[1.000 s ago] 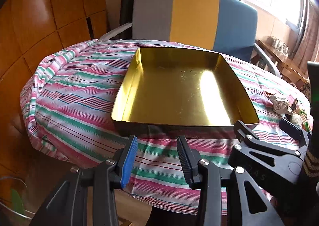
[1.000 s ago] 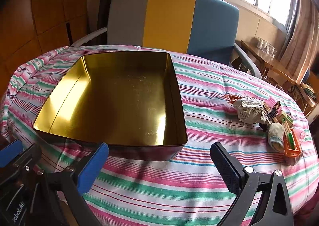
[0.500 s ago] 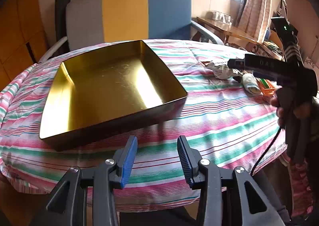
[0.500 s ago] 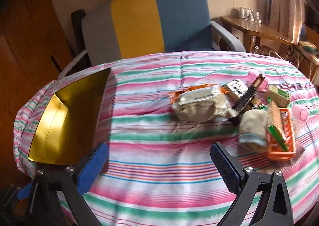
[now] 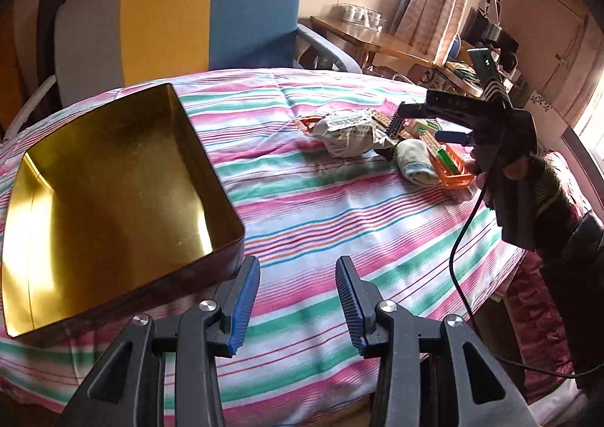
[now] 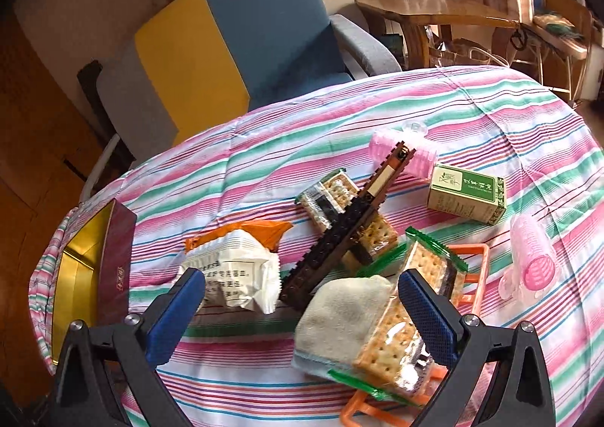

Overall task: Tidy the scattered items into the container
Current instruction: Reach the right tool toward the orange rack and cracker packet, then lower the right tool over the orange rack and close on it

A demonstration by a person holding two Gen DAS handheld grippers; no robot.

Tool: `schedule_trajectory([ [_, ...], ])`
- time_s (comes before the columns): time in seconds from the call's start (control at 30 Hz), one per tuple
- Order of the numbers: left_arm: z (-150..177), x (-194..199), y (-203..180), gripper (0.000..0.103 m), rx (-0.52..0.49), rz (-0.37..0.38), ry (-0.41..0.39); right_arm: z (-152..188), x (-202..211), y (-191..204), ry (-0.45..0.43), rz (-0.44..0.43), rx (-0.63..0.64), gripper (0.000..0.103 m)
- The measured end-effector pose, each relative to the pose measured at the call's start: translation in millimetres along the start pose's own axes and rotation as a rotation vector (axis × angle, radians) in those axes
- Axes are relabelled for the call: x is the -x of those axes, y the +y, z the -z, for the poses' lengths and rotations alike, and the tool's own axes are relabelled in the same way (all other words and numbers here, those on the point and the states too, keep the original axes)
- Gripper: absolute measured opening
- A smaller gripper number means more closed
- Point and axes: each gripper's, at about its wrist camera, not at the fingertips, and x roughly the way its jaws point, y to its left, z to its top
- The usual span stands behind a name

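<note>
A gold tin tray (image 5: 113, 178) lies empty at the left of the striped table; its end shows in the right wrist view (image 6: 79, 276). A heap of items lies at the right: a white snack packet (image 6: 234, 276), a dark brick strip (image 6: 339, 234), a rolled cloth (image 6: 343, 317), cracker packs (image 6: 392, 351), an orange basket (image 6: 468, 276), a green box (image 6: 466, 193) and pink curlers (image 6: 532, 261). My right gripper (image 6: 302, 310) is open just above the cloth and packet; it also shows in the left wrist view (image 5: 434, 121). My left gripper (image 5: 298, 302) is open and empty near the tray's corner.
A grey, yellow and blue armchair (image 5: 177, 23) stands behind the table. A wooden side table (image 6: 426, 12) with glassware is at the back right. The right gripper's cable (image 5: 464, 234) hangs over the table's right edge. Bare striped cloth (image 5: 321, 208) lies between tray and heap.
Both grippers have swung right, away from the tray. The right gripper has come in close over the heap of items. Both stay open.
</note>
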Motion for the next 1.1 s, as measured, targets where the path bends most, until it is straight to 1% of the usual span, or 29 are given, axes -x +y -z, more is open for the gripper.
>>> schedule_trajectory([
  [0.13, -18, -22, -18, 0.042, -0.043, 0.027, 0.016, 3, 1, -14, 0.033, -0.054, 0.030, 0.103],
  [0.2, -24, -34, -27, 0.042, -0.061, 0.039, 0.029, 8, 6, -18, 0.053, -0.094, 0.044, 0.103],
  [0.37, -27, -58, -42, 0.042, -0.078, 0.081, 0.083, 33, 25, -30, 0.098, -0.236, 0.036, 0.103],
  [0.43, -26, -66, -48, 0.042, -0.096, 0.085, 0.100, 45, 37, -36, 0.095, -0.309, 0.008, 0.103],
  [0.5, -25, -73, -53, 0.042, -0.110, 0.089, 0.118, 56, 49, -41, 0.094, -0.350, -0.020, 0.103],
  [0.63, -20, -79, -58, 0.042, -0.113, 0.101, 0.141, 77, 67, -53, 0.076, -0.378, -0.073, 0.103],
  [0.7, -18, -78, -59, 0.042, -0.113, 0.100, 0.143, 81, 78, -59, 0.053, -0.407, -0.100, 0.103],
  [0.8, -16, -76, -58, 0.042, -0.104, 0.100, 0.144, 75, 93, -69, -0.020, -0.399, -0.131, 0.103],
  [0.87, -13, -75, -57, 0.042, -0.095, 0.096, 0.145, 67, 92, -76, -0.038, -0.371, -0.157, 0.103],
  [1.0, -7, -67, -52, 0.042, -0.085, 0.081, 0.139, 49, 73, -76, -0.010, -0.374, -0.185, 0.103],
  [1.1, -1, -60, -47, 0.042, -0.071, 0.073, 0.137, 48, 61, -58, 0.024, -0.414, -0.158, 0.103],
])
